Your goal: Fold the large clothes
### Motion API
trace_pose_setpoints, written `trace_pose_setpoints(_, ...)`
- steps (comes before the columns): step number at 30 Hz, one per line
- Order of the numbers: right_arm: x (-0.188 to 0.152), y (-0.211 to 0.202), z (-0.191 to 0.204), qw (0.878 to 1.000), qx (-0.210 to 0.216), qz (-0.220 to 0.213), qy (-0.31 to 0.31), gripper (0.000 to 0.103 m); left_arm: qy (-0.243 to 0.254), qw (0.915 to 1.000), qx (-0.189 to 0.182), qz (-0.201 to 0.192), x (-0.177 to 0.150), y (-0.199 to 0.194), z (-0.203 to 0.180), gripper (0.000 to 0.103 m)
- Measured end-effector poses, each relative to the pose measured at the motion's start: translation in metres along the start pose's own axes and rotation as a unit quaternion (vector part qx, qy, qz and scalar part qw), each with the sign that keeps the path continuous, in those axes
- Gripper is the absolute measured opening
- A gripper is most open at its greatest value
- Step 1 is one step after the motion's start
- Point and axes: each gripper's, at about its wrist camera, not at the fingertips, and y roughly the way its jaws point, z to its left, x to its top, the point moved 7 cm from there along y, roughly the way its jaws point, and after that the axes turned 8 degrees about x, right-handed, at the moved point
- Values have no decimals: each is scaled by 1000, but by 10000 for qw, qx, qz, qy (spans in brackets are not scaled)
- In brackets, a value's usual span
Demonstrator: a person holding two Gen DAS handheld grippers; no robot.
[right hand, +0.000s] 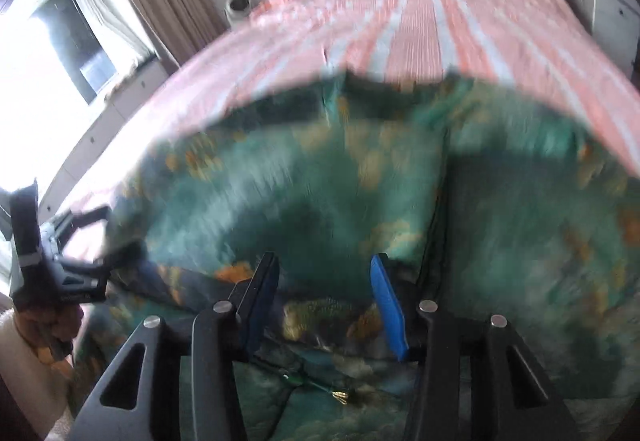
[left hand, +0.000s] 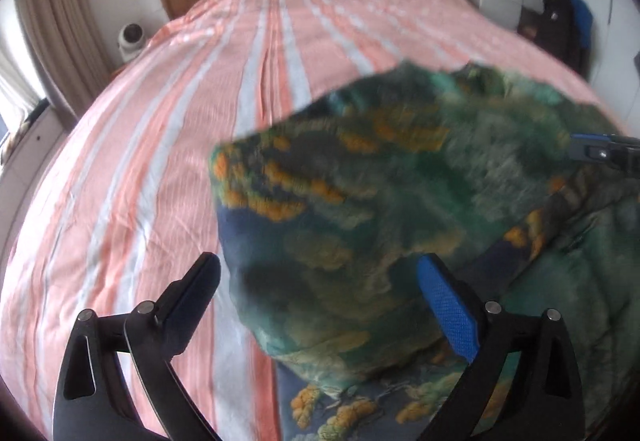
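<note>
1. I have both claws over the green patterned garment (left hand: 400, 201), which lies on the near end of the bed (left hand: 200, 121) with its striped pink cover, towards the bed's right side as the left wrist camera shows it.
2. My left claw (left hand: 320, 305) stands wide open. The garment's near left corner sits between its fingers, but the pads do not press on it.
3. My right claw (right hand: 324, 301) is part open with nothing pinched; the cloth lies just beyond and beneath its fingertips.
4. From the right wrist camera I see the left claw (right hand: 100, 241) at the garment's left edge, well apart from the right one.
5. I judge a fold has just been laid and the claws are free to take the next edge.
6. To do it well, I would bring each claw low onto one layer at a corner, close firmly, then lift both evenly so the cloth stays taut and the edges meet square.
7. Both views are blurred, so I cannot tell the exact fold lines.
</note>
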Motion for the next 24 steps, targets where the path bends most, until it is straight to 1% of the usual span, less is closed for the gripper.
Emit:
trace_pose_setpoints(1,10,-7,0,9999,-40,-143,-18,53,-42,9999,-33,-109,8,-6,2,100)
trace_pose_setpoints(3,31,-18,1,9984,-164,-543,17,63,-151,9996,-37,-253,22,-8,4,102)
trace_pose_setpoints(4,35,-17,-1,9979,-179,-614,94,64,-203,9996,-1,-209,25,-1,5,102)
trace_pose_setpoints(5,38,-9,-5,9977,-183,-608,219,66,-234,9997,22,-49,25,11,5,102)
trace_pose_setpoints(6,39,5,-12,9978,-190,-522,349,67,-239,9996,26,173,20,26,4,102)
trace_pose_setpoints(8,27,48,-23,9971,-254,40,720,68,-251,9964,97,802,1,60,6,103)
trace_pose_setpoints(9,18,62,-27,9961,-345,267,772,68,-343,9958,81,844,-3,61,8,103)
trace_pose_setpoints(11,18,48,-15,9975,-519,-13,485,67,-653,9960,-53,610,-1,42,15,102)
trace_pose_setpoints(12,20,33,-5,9975,-509,-243,426,67,-748,9960,-139,460,-1,27,19,102)
trace_pose_setpoints(14,19,1,13,9969,-270,-648,367,69,-776,9967,-149,193,-4,-3,26,102)
trace_pose_setpoints(16,10,-37,34,9940,-321,-1029,203,78,-724,9973,-117,-45,-14,-36,34,102)
trace_pose_setpoints(17,7,-46,42,9930,-342,-1119,142,85,-682,9976,-93,-112,-20,-50,37,102)
trace_pose_setpoints(18,-4,-64,54,9915,-433,-1225,29,90,-653,9977,-38,-161,-29,-64,41,102)
trace_pose_setpoints(20,-20,-80,66,9901,-645,-1241,-115,94,-647,9977,31,-182,-50,-90,47,102)
trace_pose_setpoints(21,-33,-88,76,9897,-749,-1200,-205,94,-669,9976,69,-177,-59,-101,49,102)
trace_pose_setpoints(22,-44,-93,79,9899,-759,-1167,-266,94,-687,9974,92,-174,-66,-110,48,102)
trace_pose_setpoints(24,-77,-103,99,9912,-694,-1048,-409,94,-730,9971,96,-170,-85,-132,46,102)
